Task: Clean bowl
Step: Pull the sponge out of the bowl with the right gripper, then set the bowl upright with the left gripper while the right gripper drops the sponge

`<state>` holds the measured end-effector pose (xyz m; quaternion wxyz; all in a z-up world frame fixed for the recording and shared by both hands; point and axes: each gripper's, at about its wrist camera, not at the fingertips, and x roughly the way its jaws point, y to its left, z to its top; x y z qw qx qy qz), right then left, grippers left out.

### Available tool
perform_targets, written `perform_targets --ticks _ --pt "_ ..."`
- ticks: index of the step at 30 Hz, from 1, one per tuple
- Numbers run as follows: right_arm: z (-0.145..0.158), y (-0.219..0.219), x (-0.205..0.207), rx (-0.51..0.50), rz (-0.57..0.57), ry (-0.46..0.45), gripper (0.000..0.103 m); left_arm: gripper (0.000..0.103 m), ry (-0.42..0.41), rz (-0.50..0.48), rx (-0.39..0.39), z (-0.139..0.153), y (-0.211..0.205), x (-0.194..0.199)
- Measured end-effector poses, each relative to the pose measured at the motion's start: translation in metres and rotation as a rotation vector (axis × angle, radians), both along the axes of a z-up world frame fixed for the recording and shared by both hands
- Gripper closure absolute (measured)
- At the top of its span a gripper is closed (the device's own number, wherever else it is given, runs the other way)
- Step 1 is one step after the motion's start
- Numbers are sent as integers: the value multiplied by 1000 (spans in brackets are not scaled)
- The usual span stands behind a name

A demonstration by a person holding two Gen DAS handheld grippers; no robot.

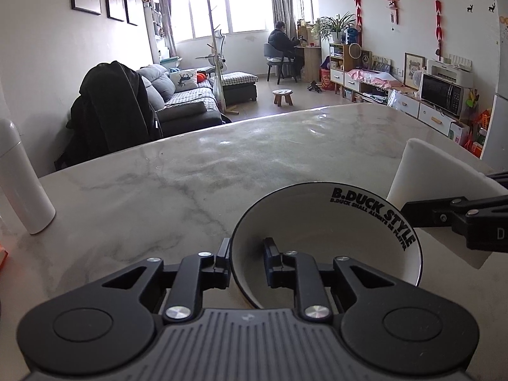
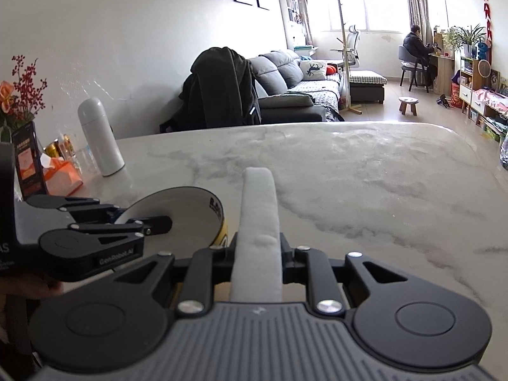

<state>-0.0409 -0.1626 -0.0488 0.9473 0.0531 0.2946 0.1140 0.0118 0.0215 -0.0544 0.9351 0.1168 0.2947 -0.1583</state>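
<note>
The left gripper [image 1: 246, 262] straddles the bowl [image 1: 327, 241] rim, one finger outside, one inside, with a sliver of gap showing, so it looks slack rather than clamped. The bowl sits tilted on the marble table [image 1: 190, 171], mouth facing the right side. The right gripper [image 2: 257, 254] is pinched tight on a white sponge [image 2: 258, 219] standing lengthwise along its fingers. The bowl lies just left of that sponge, so I reckon a short leftward swing puts it inside.

Daylight from blown-out windows [image 1: 219, 9]; sharp frames, fisheye-bent, dark corners.
</note>
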Motion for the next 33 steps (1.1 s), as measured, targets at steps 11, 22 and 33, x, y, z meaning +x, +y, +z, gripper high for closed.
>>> perform_targets --ticks 11,22,33 --pt "-10 0 32 -18 5 63 81 59 31 19 2 3 0 14" --pt "-10 -2 54 -61 5 88 64 22 32 41 -1 13 -6 25" --pt "-3 -7 58 -92 -41 99 17 5 35 124 31 30 -19 27"
